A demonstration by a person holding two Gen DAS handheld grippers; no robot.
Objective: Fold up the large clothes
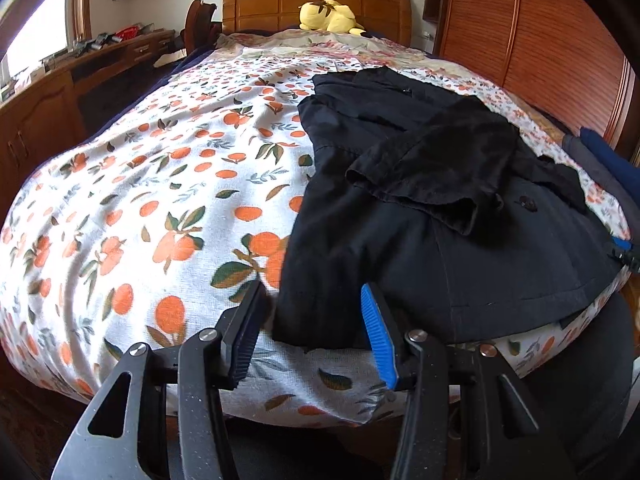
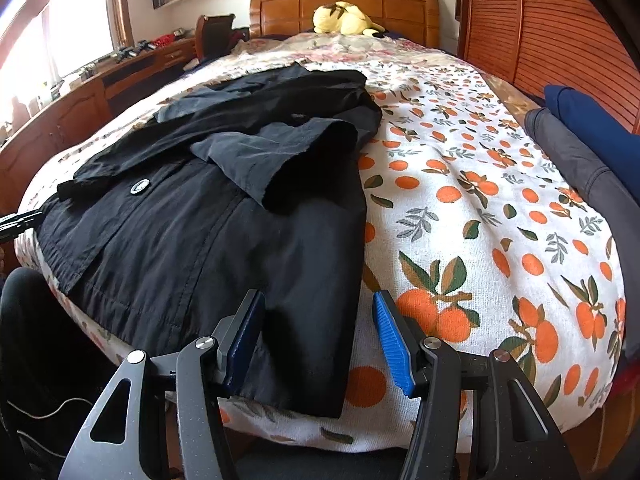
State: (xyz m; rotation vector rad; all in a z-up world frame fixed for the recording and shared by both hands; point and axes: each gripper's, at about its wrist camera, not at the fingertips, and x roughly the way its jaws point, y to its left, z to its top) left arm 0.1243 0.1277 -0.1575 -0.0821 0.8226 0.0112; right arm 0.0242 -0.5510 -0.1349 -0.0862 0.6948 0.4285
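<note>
The left gripper (image 1: 314, 322) has its fingers apart over one bottom corner of the black coat (image 1: 400, 208), not pinching it. The right gripper (image 2: 318, 330) is the same at the other corner. The coat lies flat on the bed (image 1: 160, 200) (orange-fruit sheet), sleeves folded in. Nearby lie a blue cloth (image 2: 588, 120) and, by the headboard (image 2: 344, 4), a yellow plush toy (image 2: 344, 19).

Both views show, low in the frame, a black speckled two-finger left gripper (image 1: 316, 334) and matching right gripper (image 2: 318, 344). Each has slotted angular link arms pinned with round silver screws and ribbed blue rubber pads (image 1: 378, 336) facing inward on its fingers.
</note>
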